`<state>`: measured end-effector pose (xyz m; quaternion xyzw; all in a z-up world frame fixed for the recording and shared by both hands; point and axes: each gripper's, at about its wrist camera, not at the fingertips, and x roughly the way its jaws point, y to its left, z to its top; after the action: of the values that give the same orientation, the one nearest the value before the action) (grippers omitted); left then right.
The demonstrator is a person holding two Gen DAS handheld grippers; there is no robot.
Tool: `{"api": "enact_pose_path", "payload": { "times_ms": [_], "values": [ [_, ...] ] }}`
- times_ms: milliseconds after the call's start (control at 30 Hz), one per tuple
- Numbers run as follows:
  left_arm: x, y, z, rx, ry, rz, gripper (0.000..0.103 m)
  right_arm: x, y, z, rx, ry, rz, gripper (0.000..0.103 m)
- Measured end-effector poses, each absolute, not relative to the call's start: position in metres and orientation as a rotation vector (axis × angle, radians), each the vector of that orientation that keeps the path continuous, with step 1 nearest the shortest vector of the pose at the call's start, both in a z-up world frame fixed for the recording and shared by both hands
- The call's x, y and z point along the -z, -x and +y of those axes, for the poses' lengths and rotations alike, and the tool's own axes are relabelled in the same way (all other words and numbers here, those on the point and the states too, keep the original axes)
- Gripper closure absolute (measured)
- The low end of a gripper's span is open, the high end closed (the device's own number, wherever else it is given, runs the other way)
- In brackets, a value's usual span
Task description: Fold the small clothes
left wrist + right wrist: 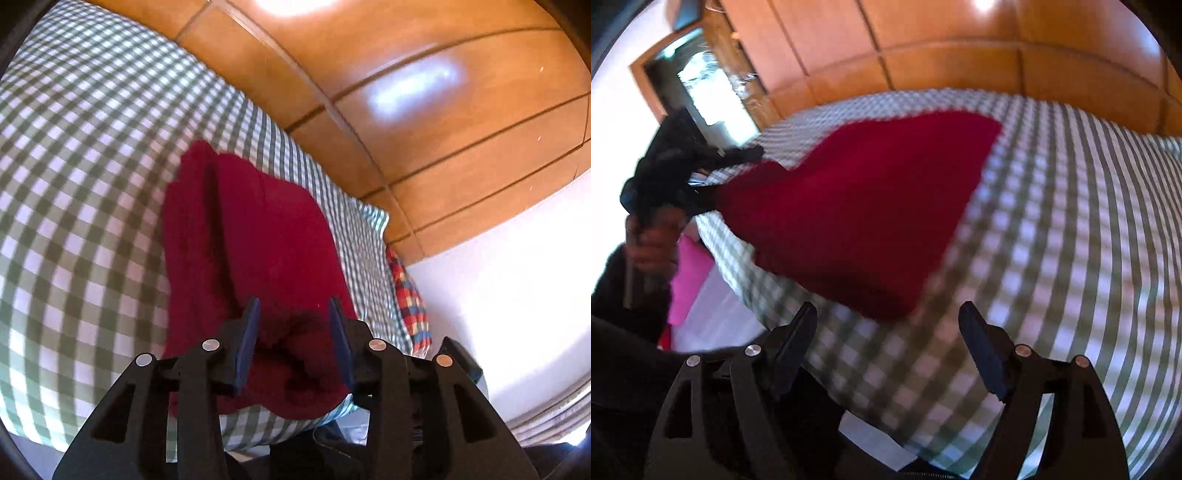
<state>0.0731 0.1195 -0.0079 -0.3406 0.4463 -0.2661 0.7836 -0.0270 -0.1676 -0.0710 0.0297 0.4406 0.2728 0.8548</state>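
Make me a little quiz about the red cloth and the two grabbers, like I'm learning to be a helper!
1. True or false: the red cloth lies on a green-and-white checked sheet.
2. Which gripper has red fabric between its fingers? A) left gripper B) right gripper C) both
3. Fill in: the right gripper's jaws are wide ____ with only checked sheet between them.

Key:
1. True.
2. A. In the left wrist view, bunched red cloth sits between the blue pads; whether it is pinched tight cannot be told.
3. open.
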Motion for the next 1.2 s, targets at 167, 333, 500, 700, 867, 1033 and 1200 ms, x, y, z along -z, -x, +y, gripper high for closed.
{"api": "enact_pose_path", "payload": {
  "times_ms": [167,333,500,700,867,1033,1200],
  "values": [
    [0.014,-0.081,0.102,0.569,0.668,1.020,0.067,0.091,0.010,-0.150,-0.529,-0.049,0.921,0.047],
    [-0.007,-0.066,0.111,0.520,0.616,0.877,0.089,0.073,0.011,-0.148,-0.516,-0.027,0.859,0.078],
    [0.016,-0.045,0.129,0.445,0.595,0.895,0.091,0.092,0.015,-0.151,-0.514,0.016,0.907,0.082],
    [0.042,-0.033,0.138,0.468,0.647,0.925,0.091,0.099,0.013,-0.149,-0.514,0.030,0.926,0.076],
    [0.026,-0.056,0.148,0.479,0.714,0.887,0.073,0.086,0.021,-0.159,-0.533,0.027,0.913,0.048],
    [0.038,-0.092,0.138,0.467,0.729,0.937,0.063,0.065,0.031,-0.185,-0.530,0.025,0.882,0.039],
    [0.054,-0.113,0.125,0.482,0.742,0.988,0.074,0.040,0.029,-0.199,-0.503,0.005,0.817,0.039]
  ]
}}
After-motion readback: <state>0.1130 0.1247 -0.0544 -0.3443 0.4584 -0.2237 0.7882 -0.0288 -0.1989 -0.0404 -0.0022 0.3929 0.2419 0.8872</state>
